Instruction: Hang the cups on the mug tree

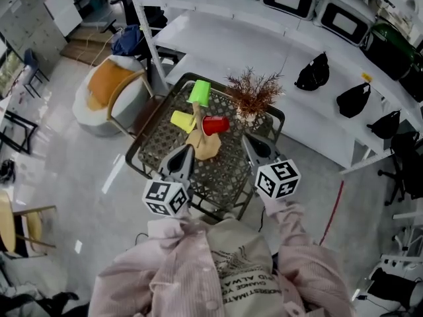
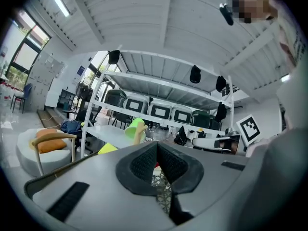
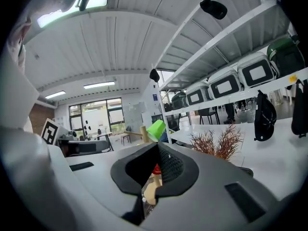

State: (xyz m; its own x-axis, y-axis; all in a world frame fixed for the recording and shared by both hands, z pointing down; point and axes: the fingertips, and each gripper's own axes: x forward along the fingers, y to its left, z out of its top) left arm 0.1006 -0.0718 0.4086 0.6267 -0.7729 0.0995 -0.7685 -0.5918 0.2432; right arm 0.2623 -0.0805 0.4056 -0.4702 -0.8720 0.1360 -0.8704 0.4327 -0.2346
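Your hands are hidden under the marker cubes (image 1: 165, 197), so only your pink sleeves (image 1: 299, 233) show behind the grippers. From both gripper views the red cup (image 1: 215, 125) is little more than a sliver behind the jaws. The left gripper's body cuts off most of the yellow cup (image 2: 107, 148).

The mug tree (image 1: 201, 136) stands on the woven table (image 1: 147, 137), and the green cup (image 1: 199, 92), yellow and red cups seem to hang on its pegs, though the pegs are hard to make out from above. A dried plant (image 1: 253, 94) stands just beside it.

Your left gripper (image 1: 186, 149) sits near the tree's base on its left, and your right gripper (image 1: 248, 138) is a little further off on the right. Both are apart from the cups. Each is held roughly level over the table's near side, pointing towards the tree. Both pairs of jaws are together at the tips with nothing between them.
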